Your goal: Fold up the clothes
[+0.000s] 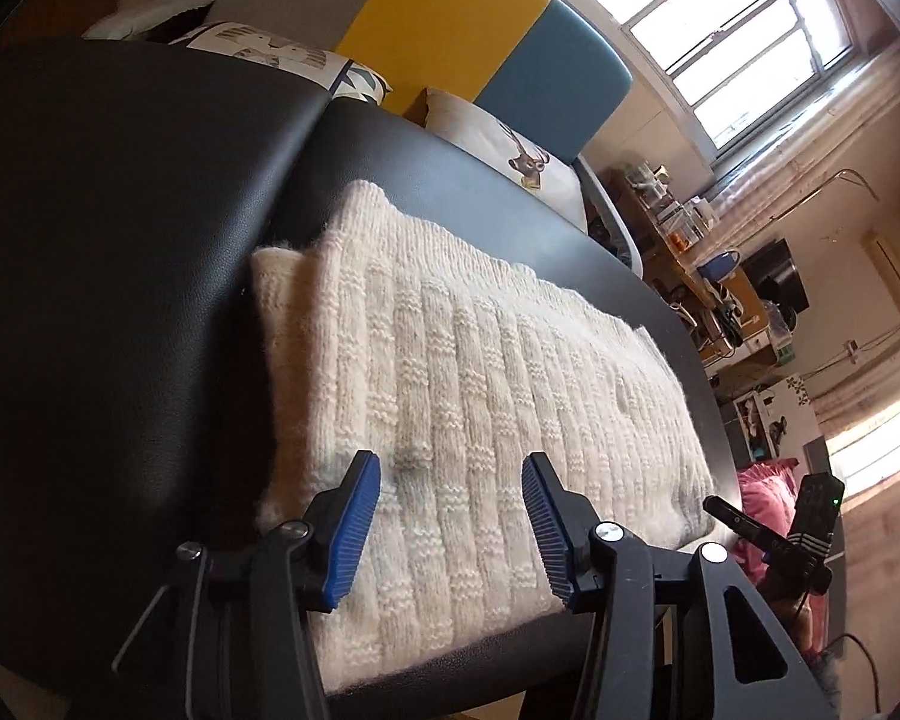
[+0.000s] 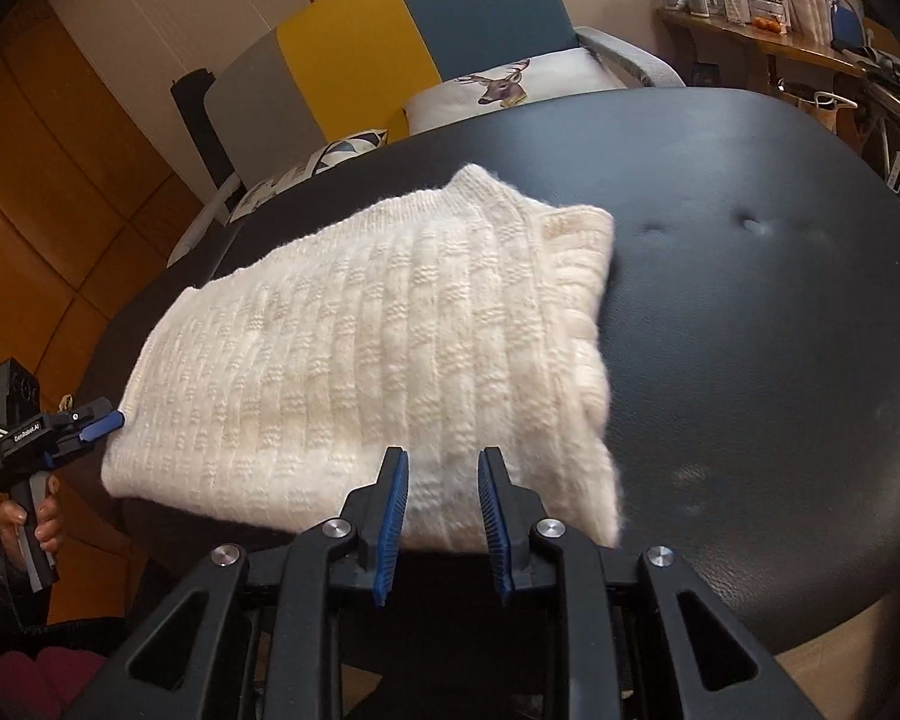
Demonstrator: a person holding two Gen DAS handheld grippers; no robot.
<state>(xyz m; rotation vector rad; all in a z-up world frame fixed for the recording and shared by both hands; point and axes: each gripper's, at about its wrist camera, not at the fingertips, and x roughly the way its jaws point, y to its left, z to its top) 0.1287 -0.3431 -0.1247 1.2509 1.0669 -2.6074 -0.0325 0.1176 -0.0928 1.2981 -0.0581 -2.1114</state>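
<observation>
Two hand-held grippers hover at a folded sweater (image 2: 366, 348) on the table (image 2: 750, 300): left hand-held gripper (image 1: 450, 468) spread, right hand-held gripper (image 2: 443, 462) narrowly parted, both pinching nothing.

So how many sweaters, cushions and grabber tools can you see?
Sweaters: 1, the white sweater on the black table
Cushions: 2, the deer cushion and the patterned cushion
Grabber tools: 2, the left gripper and the right gripper
Total: 5
</observation>
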